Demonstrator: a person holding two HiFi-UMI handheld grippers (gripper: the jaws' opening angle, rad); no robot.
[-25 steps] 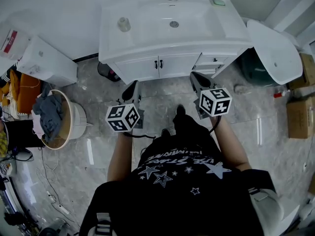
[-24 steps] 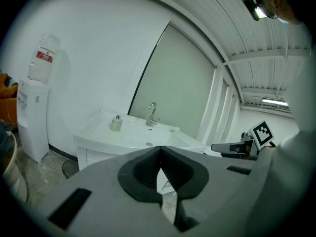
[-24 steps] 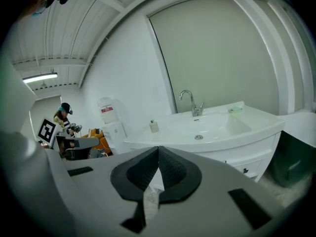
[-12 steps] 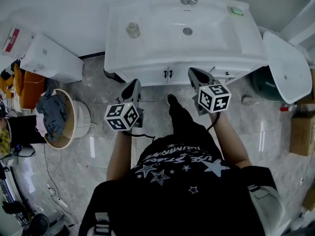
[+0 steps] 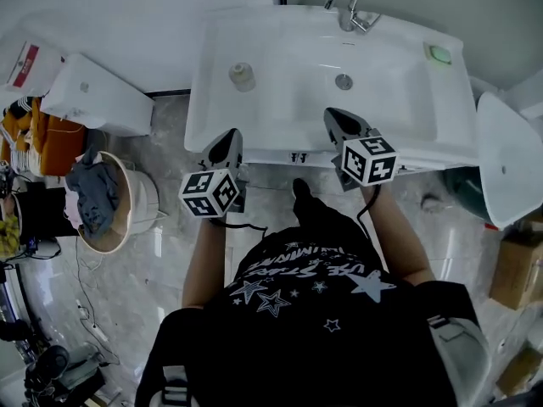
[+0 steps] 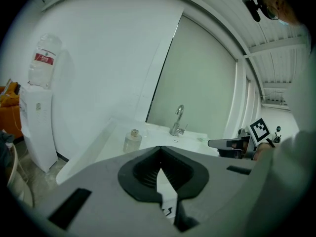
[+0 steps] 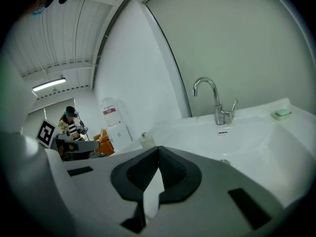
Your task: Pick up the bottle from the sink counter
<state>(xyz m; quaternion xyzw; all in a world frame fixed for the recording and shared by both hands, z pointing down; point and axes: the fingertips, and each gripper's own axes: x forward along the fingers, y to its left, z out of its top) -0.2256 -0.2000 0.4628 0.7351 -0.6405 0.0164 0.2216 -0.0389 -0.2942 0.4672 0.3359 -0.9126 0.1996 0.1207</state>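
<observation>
A small clear bottle (image 5: 242, 76) with a pale cap stands upright on the left part of the white sink counter (image 5: 212, 117), left of the basin. My left gripper (image 5: 227, 138) is shut and empty at the counter's front edge, just short of the bottle (image 6: 131, 140). My right gripper (image 5: 333, 117) is also shut with nothing in it, over the front rim near the basin drain (image 5: 343, 81). In the right gripper view the bottle (image 7: 145, 140) shows far to the left, beyond the jaws.
A chrome faucet (image 5: 348, 11) stands at the counter's back, with a green soap (image 5: 439, 54) at the right corner. A white water dispenser (image 5: 93, 96) and a basket of clothes (image 5: 106, 202) stand to the left. A white rounded fixture (image 5: 509, 168) and cardboard box (image 5: 513, 274) are at the right.
The person has stepped toward the sink. Both grippers have moved forward from above the floor to the counter's front edge, still shut.
</observation>
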